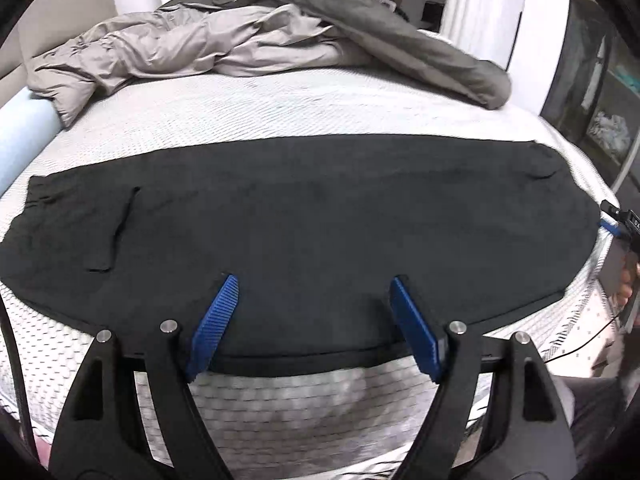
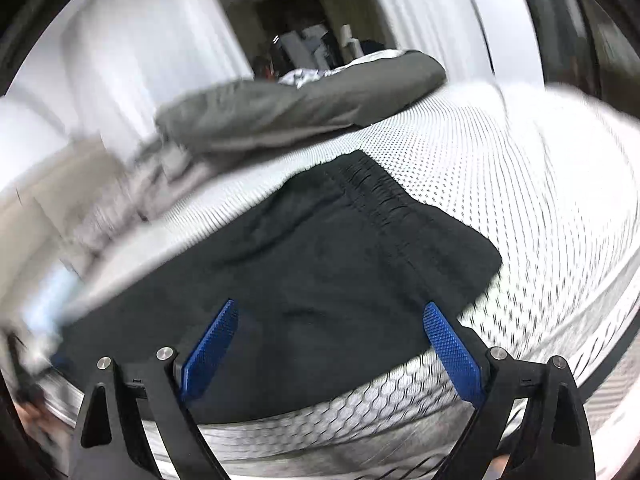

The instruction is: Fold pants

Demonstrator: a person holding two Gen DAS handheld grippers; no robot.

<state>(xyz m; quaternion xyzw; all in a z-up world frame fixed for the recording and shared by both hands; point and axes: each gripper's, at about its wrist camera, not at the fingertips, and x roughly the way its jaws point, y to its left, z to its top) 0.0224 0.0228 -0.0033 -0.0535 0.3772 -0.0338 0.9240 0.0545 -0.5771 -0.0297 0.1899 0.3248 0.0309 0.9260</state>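
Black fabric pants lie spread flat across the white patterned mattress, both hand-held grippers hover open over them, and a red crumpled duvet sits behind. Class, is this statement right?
One detail is wrong: the crumpled duvet is grey and beige, not red, as the left wrist view shows. The rest holds: the black fabric pants lie flat on the white patterned mattress, with the left hand-held gripper and right hand-held gripper open over them.

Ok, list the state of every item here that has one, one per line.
Pants: spread flat across the mattress, not yet folded along their length.
Waistband: gathered, lying flat at one end of the pants.
Left claw: open, holding nothing, over the near edge of the pants.
Right claw: open, holding nothing, over the pants.
Duvet: crumpled in a heap at the far side of the mattress.
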